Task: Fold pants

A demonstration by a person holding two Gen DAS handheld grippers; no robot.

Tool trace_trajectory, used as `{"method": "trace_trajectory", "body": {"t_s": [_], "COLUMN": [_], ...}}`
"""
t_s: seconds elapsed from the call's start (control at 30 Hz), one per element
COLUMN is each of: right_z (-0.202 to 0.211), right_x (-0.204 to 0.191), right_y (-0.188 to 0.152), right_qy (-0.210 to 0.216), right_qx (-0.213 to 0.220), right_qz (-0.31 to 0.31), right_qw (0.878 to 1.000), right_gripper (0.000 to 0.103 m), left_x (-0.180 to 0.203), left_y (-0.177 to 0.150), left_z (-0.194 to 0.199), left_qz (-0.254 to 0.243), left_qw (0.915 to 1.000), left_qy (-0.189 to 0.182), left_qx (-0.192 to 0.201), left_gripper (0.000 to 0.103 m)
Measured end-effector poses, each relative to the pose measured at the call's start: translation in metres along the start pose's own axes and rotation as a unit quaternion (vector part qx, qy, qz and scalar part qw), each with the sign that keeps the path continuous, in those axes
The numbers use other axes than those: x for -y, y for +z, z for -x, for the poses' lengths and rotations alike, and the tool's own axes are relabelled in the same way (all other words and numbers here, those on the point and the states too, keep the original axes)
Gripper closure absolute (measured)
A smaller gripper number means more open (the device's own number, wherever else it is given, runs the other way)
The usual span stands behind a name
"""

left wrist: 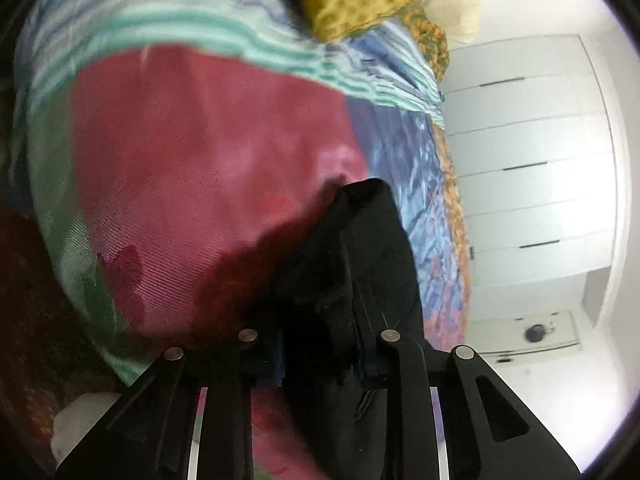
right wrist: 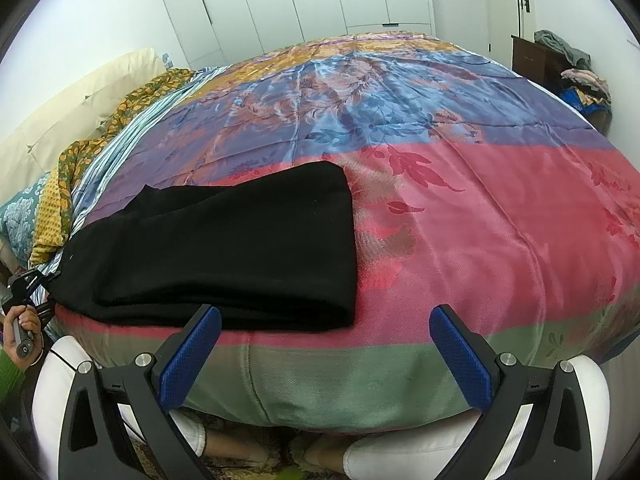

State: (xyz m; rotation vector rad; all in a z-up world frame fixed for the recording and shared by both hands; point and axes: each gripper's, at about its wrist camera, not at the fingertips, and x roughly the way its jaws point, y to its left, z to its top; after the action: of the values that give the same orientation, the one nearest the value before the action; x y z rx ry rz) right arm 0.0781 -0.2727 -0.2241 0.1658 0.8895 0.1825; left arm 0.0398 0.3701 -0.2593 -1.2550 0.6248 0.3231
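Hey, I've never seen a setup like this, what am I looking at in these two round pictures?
No robot here: a person holds a two-finger tool in each hand, each with a fisheye camera looking along its fingers. The right camera shows the right hand-held gripper, its blue-padded jaws open and empty, over a bed with a shiny multicoloured floral bedspread. On it lie folded black fabric pants. At the far left edge, the person's left hand holds the other tool. The blurred left camera shows the left hand-held gripper closed on one end of the pants.
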Motion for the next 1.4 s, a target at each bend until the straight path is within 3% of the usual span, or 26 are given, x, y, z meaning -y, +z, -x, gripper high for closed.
{"method": "trace_trajectory", "body": {"t_s": [0.13,0.23,0.37,0.53,0.6,0.63,0.73,0.77,0.8,0.83,0.93,0.97,1.0,1.03,1.13,1.23,1.33,1.4], "right_z": [-0.001,-0.002,-0.001,0.002,0.005,0.006,0.011,0.012,0.013,0.014,0.016,0.020,0.022,0.025,0.031,0.026,0.027,0.020], "right_x": [0.000,0.001,0.002,0.006,0.009,0.011,0.019,0.022,0.026,0.029,0.040,0.045,0.049,0.052,0.061,0.058,0.047,0.035], "right_y": [-0.001,0.000,0.001,0.001,0.001,0.001,0.000,0.000,0.000,0.000,-0.001,-0.001,0.000,0.000,0.006,0.023,0.050,0.070], "right_qy": [0.002,0.005,0.009,0.012,0.013,0.014,0.016,0.018,0.019,0.020,0.025,0.027,0.029,0.032,0.037,0.047,0.093,0.150], "right_qx": [0.000,-0.001,0.001,0.009,0.015,0.018,0.027,0.029,0.031,0.032,0.038,0.045,0.052,0.059,0.075,0.064,0.070,0.057], "right_qz": [-0.001,-0.005,-0.009,-0.021,-0.029,-0.033,-0.052,-0.059,-0.067,-0.075,-0.097,-0.107,-0.114,-0.121,-0.125,-0.101,-0.086,-0.078], "right_qw": [1.000,1.000,1.000,1.000,0.999,0.999,0.998,0.998,0.997,0.996,0.994,0.993,0.992,0.990,0.989,0.992,0.989,0.984], "right_gripper": [0.000,0.000,0.000,0.000,0.000,0.000,0.000,0.000,0.000,0.000,0.000,0.000,0.000,0.000,0.000,0.000,0.000,0.000], "left_x": [0.051,0.096,0.167,0.250,0.271,0.280,0.281,0.280,0.275,0.270,0.251,0.250,0.252,0.255,0.268,0.272,0.261,0.245], "left_y": [-0.011,-0.028,-0.071,-0.158,-0.202,-0.234,-0.303,-0.319,-0.337,-0.355,-0.396,-0.398,-0.398,-0.393,-0.351,-0.294,-0.250,-0.235], "left_z": [0.024,0.041,0.056,0.048,0.036,0.021,-0.022,-0.036,-0.055,-0.073,-0.106,-0.102,-0.092,-0.078,-0.042,-0.014,-0.014,-0.026], "left_qz": [-0.070,-0.132,-0.242,-0.398,-0.456,-0.496,-0.552,-0.562,-0.577,-0.595,-0.641,-0.645,-0.645,-0.638,-0.584,-0.541,-0.507,-0.494], "left_qw": [0.9972,0.9905,0.9692,0.9174,0.8899,0.8679,0.8304,0.8218,0.8091,0.7924,0.7440,0.7403,0.7421,0.7501,0.7968,0.8356,0.8582,0.8640], "left_qy": [0.003,0.000,0.000,-0.006,-0.004,0.000,0.018,0.028,0.043,0.060,0.115,0.119,0.111,0.094,0.035,0.027,0.056,0.081], "left_qx": [0.026,0.039,0.044,0.018,-0.003,-0.020,-0.077,-0.090,-0.105,-0.119,-0.151,-0.149,-0.146,-0.144,-0.153,-0.092,-0.053,-0.049], "left_gripper": [0.081,0.082,0.082,0.081,0.081,0.081,0.079,0.078,0.073,0.066,0.064,0.064,0.062,0.055,0.041,0.033,0.035,0.041]}}
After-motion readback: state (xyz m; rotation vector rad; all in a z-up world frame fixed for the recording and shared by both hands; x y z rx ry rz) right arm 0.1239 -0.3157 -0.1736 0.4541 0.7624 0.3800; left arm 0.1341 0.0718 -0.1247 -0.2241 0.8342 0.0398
